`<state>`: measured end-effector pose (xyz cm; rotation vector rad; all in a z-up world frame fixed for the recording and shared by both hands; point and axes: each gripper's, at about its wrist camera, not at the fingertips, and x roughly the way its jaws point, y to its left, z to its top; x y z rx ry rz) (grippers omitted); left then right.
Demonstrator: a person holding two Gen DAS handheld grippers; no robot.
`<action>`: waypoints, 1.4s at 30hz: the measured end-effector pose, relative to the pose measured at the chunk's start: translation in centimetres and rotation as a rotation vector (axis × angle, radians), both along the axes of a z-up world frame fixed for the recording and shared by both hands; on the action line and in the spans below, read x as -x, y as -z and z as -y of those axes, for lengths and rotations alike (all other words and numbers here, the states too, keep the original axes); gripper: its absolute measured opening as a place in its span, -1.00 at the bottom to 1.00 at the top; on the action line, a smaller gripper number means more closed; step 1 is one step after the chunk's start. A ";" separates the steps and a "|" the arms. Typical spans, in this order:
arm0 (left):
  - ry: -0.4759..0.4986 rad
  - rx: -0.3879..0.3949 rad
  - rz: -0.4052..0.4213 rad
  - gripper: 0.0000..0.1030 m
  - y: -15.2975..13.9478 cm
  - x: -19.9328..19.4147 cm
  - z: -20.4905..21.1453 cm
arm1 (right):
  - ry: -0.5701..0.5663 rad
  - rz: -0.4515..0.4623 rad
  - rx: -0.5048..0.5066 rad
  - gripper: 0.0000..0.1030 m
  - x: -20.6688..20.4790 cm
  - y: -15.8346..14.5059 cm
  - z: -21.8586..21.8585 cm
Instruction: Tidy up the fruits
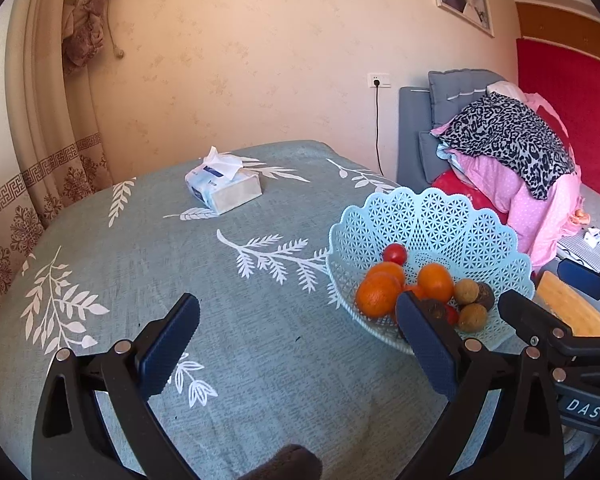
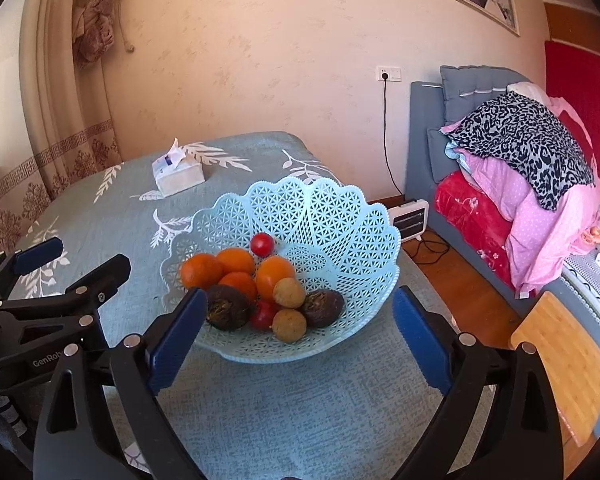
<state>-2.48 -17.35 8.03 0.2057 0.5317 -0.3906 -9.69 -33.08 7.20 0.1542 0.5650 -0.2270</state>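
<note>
A light blue lattice fruit basket point(image 2: 340, 216) stands on the table. It holds several oranges point(image 2: 274, 276), two red tomatoes point(image 2: 262, 244), two tan round fruits point(image 2: 289, 293) and two dark brown fruits point(image 2: 228, 307). My right gripper point(image 2: 300, 332) is open and empty, its jaws spread just in front of the basket's near rim. My left gripper point(image 1: 300, 344) is open and empty over bare cloth, left of the basket point(image 1: 460, 220). The oranges point(image 1: 380, 294) show there too. The left gripper shows in the right wrist view point(image 2: 78, 260).
The table carries a grey-green cloth with white leaf prints point(image 1: 140, 248). A tissue box point(image 1: 224, 188) lies at the far side. A wooden board point(image 2: 564, 360) sits right of the table. A bed with piled bedding point(image 2: 532, 176) and a small heater point(image 2: 410, 218) are beyond.
</note>
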 end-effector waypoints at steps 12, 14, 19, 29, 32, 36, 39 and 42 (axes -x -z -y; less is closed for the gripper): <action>-0.024 -0.018 -0.009 0.89 0.7 -0.1 -0.4 | -0.010 -0.030 0.020 0.85 -0.4 0.9 -0.6; -0.019 -0.022 -0.009 0.90 0.9 -0.1 -0.4 | -0.009 -0.033 0.021 0.85 -0.4 1.0 -0.5; -0.012 -0.034 -0.008 0.90 1.1 0.0 -0.1 | -0.011 -0.038 0.023 0.85 -0.5 1.3 -0.5; -0.011 -0.046 -0.008 0.90 1.4 -0.1 0.1 | -0.010 -0.043 0.023 0.85 -0.6 1.5 -0.5; -0.009 -0.051 -0.008 0.90 1.4 -0.1 0.2 | -0.010 -0.043 0.023 0.85 -0.6 1.5 -0.5; -0.007 -0.056 -0.009 0.90 1.5 -0.1 0.3 | -0.009 -0.045 0.022 0.85 -0.6 1.6 -0.4; -0.007 -0.059 -0.010 0.90 1.6 -0.2 0.3 | -0.008 -0.047 0.020 0.85 -0.6 1.8 -0.3; -0.006 -0.061 -0.012 0.90 1.6 -0.2 0.3 | -0.009 -0.049 0.021 0.85 -0.6 2.0 -0.3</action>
